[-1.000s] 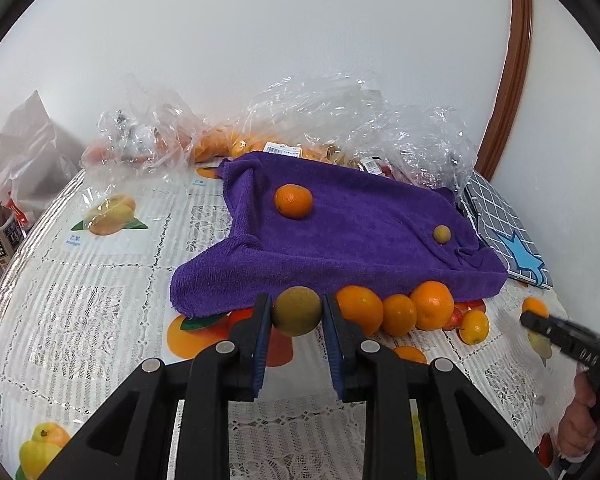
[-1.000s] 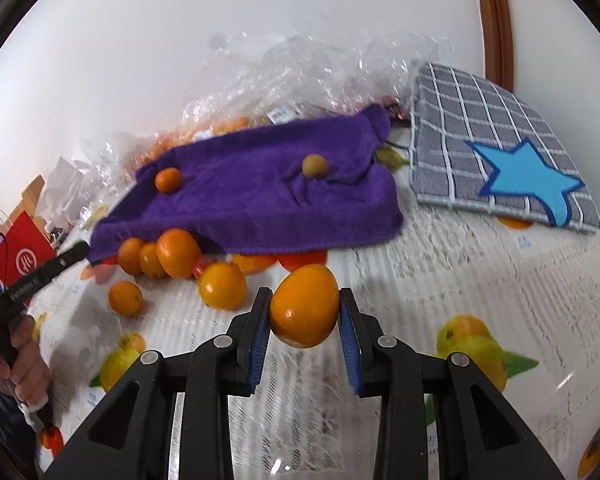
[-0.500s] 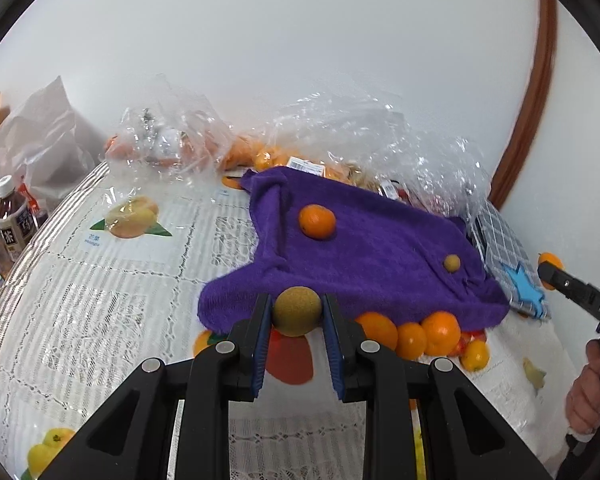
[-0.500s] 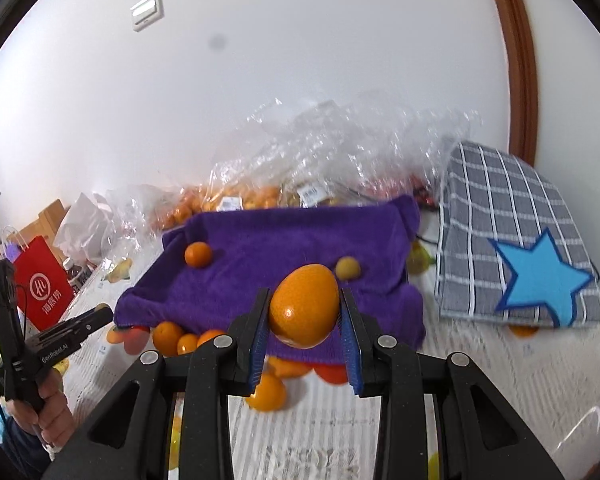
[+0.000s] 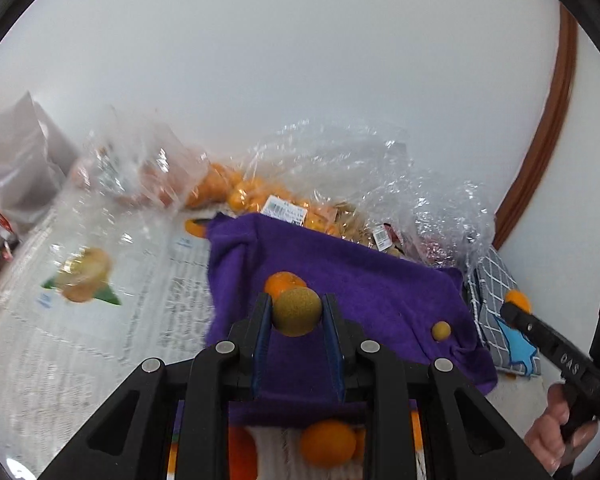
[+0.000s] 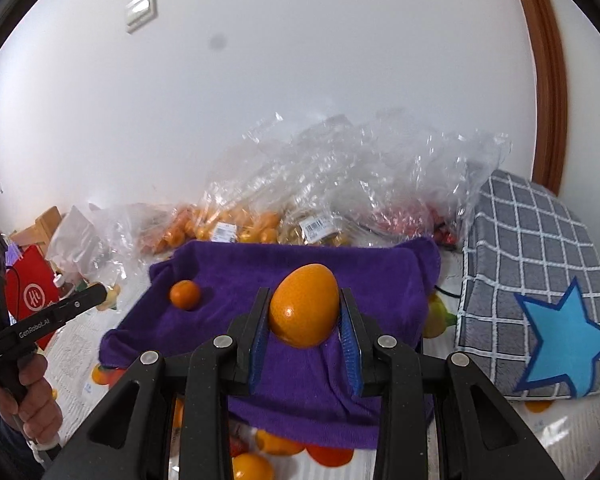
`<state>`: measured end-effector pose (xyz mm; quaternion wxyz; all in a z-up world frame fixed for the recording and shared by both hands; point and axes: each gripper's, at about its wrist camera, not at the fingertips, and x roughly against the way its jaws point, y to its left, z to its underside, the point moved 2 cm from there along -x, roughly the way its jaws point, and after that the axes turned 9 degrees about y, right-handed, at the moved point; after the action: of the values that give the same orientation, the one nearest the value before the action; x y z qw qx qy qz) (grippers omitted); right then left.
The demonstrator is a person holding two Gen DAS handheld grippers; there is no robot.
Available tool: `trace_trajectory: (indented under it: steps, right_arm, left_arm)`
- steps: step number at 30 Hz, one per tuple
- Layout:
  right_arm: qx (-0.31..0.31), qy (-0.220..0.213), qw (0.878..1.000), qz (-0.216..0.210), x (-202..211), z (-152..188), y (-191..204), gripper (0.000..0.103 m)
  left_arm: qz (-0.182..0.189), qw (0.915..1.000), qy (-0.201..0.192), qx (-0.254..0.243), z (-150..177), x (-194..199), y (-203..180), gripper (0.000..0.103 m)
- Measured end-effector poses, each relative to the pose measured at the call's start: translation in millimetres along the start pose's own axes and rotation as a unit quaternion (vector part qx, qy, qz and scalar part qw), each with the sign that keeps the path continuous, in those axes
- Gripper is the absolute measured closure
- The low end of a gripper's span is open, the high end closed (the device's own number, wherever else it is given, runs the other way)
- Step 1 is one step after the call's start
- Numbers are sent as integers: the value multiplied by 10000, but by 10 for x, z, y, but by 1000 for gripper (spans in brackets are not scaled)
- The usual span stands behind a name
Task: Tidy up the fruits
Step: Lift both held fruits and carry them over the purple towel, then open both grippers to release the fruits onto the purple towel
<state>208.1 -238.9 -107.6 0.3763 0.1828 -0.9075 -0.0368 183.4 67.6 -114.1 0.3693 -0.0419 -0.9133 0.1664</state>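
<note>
Purple towel point(image 6: 260, 268): spread on table, rear edge against clear plastic bags point(image 6: 340, 184), right edge near grey checked cloth point(image 6: 532, 264); middle mostly bare. Right gripper point(image 6: 305, 316): clamped on oval orange point(image 6: 304, 310), above towel's front part. Left gripper point(image 5: 296, 314): clamped on brownish round fruit point(image 5: 296, 311), above towel. Small mandarin point(image 6: 185, 295): on towel's left part. Tiny brownish fruit point(image 5: 441, 330): near towel's right edge. Loose oranges point(image 6: 252, 466): along front edge.

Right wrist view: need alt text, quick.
The right gripper holds an orange fruit between its fingers above a purple towel with one small orange on it. Behind are clear fruit bags; right, a grey star cushion.
</note>
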Motion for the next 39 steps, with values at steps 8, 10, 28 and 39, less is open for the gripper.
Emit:
trace_trajectory:
  steps: [8,10,28,39]
  right_arm:
    - [-91,572,9983,47,-457,182,-149,70]
    - [-80,658,9978,98,-525,209,-157,70]
    - [-167,1125,9930,330,-796,382,-202,70]
    - [-188,1156,9921,454,-783,413,-196,70]
  left_arm:
    - [-179,9998,132,4,60,-380,34,79]
    - [-289,9995,104,-71,71,-420,31,79]
    - [-245,9984,418,-276,147,-589,-26,79]
    - [-271,9981,441,-320,157,-592,-30,79]
